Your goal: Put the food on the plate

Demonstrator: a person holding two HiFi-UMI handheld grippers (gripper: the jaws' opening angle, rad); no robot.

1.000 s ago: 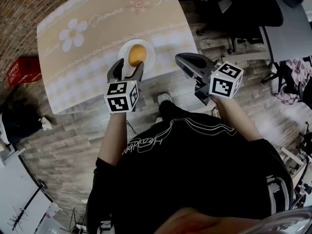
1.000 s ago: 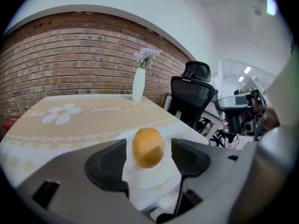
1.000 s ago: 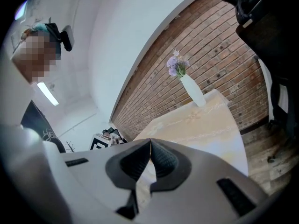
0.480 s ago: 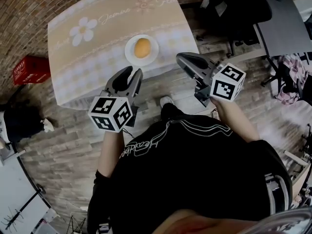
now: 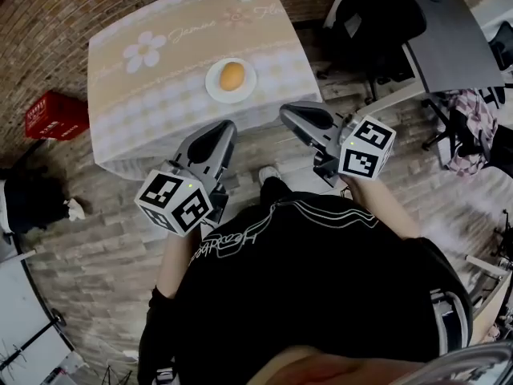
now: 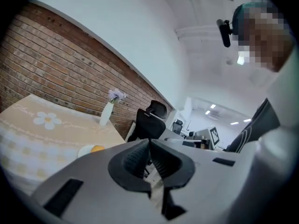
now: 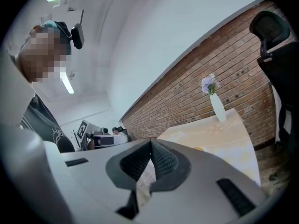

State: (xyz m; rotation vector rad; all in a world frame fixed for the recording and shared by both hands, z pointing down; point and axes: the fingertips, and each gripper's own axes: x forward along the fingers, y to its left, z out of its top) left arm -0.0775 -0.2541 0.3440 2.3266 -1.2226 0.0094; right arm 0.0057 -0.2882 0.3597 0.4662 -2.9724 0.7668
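Observation:
An orange round food item (image 5: 232, 76) lies on a small white plate (image 5: 216, 89) near the front edge of the table (image 5: 160, 87); both also show small in the left gripper view, food (image 6: 97, 148) on plate (image 6: 85, 150). My left gripper (image 5: 223, 129) is shut and empty, held off the table over the floor, near my body. My right gripper (image 5: 285, 112) is shut and empty too, beside the table's front right corner. In the gripper views the left gripper (image 6: 149, 141) and right gripper (image 7: 150, 143) have their jaws closed tip to tip.
A white vase with purple flowers (image 6: 108, 112) stands at the table's far edge. A black office chair (image 5: 377, 18) and a grey desk (image 5: 453, 42) are to the right. A red crate (image 5: 54, 115) sits on the floor to the left.
My left gripper drew back from the plate toward my body and its jaws closed with nothing in them. The food stays on the plate. The right gripper barely moved.

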